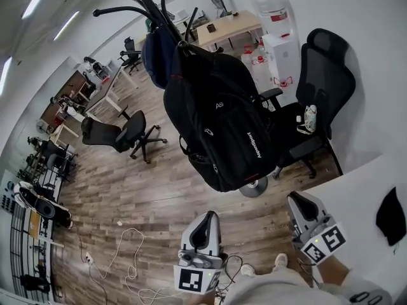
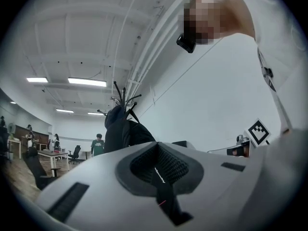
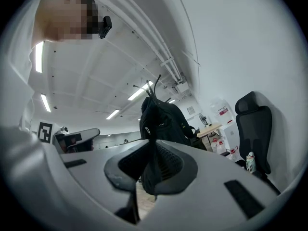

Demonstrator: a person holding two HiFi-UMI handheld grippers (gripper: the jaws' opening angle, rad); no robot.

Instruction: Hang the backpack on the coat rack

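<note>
Left gripper view, left hand-held gripper (image 2: 157,153) closed, empty

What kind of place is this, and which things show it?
Probably an open-plan office: black swivel office chairs, light wooden desks and a white water dispenser stand on wood-patterned flooring.

- the left gripper (image 1: 205,229) is sitting low at the near edge, just left of centre, with its jaws pointing away from the person.
- in the left gripper view its jaws are pressing together along a thin dark seam, holding nothing.
- the right gripper (image 1: 301,207) is sitting near and to the right, about level with the left one and apart from it.
- its jaws are standing a narrow slit apart, gripping nothing.
- the right hand (image 1: 335,272) is gripping the right gripper from behind.
</note>
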